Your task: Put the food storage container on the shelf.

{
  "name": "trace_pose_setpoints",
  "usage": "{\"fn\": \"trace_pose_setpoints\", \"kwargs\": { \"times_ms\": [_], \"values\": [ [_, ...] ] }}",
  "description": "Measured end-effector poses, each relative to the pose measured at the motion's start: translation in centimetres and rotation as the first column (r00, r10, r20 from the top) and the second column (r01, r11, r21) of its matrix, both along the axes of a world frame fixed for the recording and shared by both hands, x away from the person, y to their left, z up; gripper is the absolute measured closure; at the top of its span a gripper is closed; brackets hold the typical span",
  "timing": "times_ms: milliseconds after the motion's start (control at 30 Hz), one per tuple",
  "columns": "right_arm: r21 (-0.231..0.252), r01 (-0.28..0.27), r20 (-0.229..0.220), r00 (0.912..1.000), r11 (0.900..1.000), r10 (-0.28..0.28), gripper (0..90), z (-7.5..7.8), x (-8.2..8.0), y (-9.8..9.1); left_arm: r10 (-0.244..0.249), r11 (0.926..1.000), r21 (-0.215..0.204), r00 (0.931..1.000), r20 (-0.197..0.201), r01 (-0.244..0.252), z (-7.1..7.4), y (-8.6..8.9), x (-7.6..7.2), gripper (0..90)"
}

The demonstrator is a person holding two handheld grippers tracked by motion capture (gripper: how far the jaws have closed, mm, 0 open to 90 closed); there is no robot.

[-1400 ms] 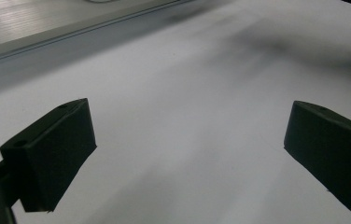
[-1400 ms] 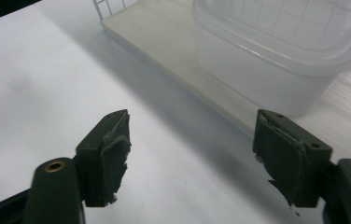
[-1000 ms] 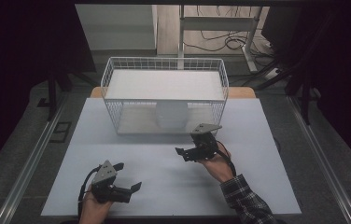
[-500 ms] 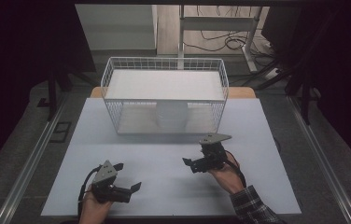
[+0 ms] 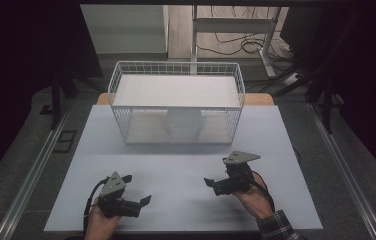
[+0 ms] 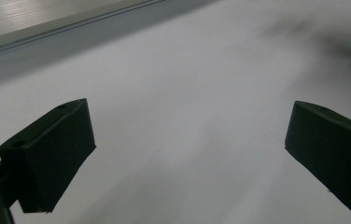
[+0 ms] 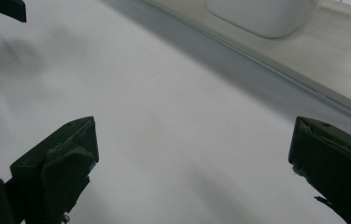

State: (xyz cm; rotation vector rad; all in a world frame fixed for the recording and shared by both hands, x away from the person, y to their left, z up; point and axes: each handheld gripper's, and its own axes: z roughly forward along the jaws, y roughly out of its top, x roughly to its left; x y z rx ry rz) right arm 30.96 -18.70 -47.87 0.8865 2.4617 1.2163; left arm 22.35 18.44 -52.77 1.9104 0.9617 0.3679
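Both grippers are hovering low over the near part of the white rectangular desk [image 5: 186, 165], each held in one of the person's hands. Nearest the person, the left black two-jaw gripper [image 5: 143, 201] is sitting close to the front edge at the left, its jaws pointing toward the middle of the desk and its grey three-cornered plate facing up. Its jaws are standing spread wide, with nothing but bare desk surface between them, as the left gripper view [image 6: 187, 154] is showing.

Slightly farther in and to the right, the right black two-jaw gripper [image 5: 210, 182] is pointing left, toward the other gripper, with a checked sleeve [image 5: 276, 227] showing behind the hand that is holding it. Its jaws have just been opening and are now standing wide apart; the right gripper view [image 7: 192, 163] is showing only plain white surface between them. The two grippers are staying well apart from each other.

Farther back, a white wire-mesh rectangular basket [image 5: 176, 67] is resting on the far half of the desk, well apart from both grippers. Inside it, a white rounded cup-like container [image 5: 184, 123] is standing on the basket's floor, near the middle of the front wall. In the right gripper view that container [image 7: 262, 16] is appearing beyond the desk edge, at the top of the picture.

Beyond the basket, dark cables [image 5: 246, 45] are lying on the floor behind the desk.
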Motion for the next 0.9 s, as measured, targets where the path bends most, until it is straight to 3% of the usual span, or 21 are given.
{"fn": "trace_pose_setpoints", "kwargs": {
  "times_ms": [267, 500, 900],
  "values": [
    [-0.015, 0.021, 0.003, 0.9998, 0.9997, -0.021, 0.1, -0.5, -1.0, -1.1, -0.002, 1.0000, 0.008, 0.9999, -0.015, 0.002, 0.1, 0.3, 0.0, 0.9],
    [-0.017, 0.040, 0.010, 0.9992, 0.9990, -0.040, 0.0, -0.6, -1.9, -2.1, 0.004, 0.9991, 0.042, 0.9999, -0.010, -0.004, 0.4, 0.6, -0.6, 0.0],
    [-0.012, 0.068, 0.033, 0.9972, 0.9976, -0.067, 0.0, -0.3, -3.6, -3.8, 0.047, 0.9983, 0.035, 0.9987, -0.019, -0.046, 0.5, 2.1, -1.6, 0.0]
  ]
}}
